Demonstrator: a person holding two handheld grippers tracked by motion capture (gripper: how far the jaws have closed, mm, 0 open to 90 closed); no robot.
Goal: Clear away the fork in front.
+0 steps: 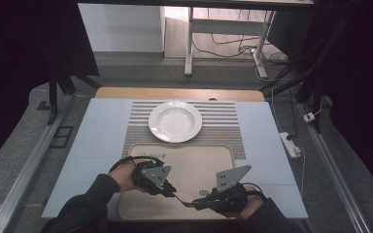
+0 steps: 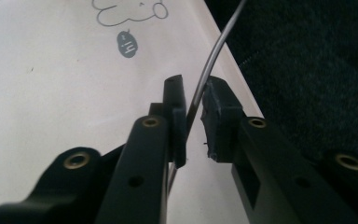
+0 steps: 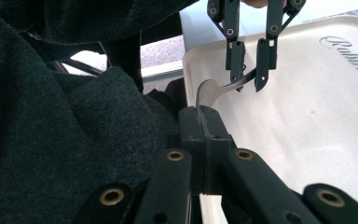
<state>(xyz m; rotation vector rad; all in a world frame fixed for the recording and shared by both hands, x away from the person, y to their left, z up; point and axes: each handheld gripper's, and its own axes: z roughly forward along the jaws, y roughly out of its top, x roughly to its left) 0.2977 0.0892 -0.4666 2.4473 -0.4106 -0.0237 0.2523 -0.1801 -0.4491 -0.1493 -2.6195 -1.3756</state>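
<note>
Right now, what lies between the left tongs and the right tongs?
A thin metal utensil bridges them above the tray, clearest in the right gripper view.

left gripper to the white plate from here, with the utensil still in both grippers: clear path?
Probably not yet. The left gripper and right gripper both clamp the metal utensil low over the tray. The white plate sits beyond, with nothing between; the shared grip is the only hindrance.

High view overhead facing forward, gripper views close, sharing tray (image 1: 194,160)
</note>
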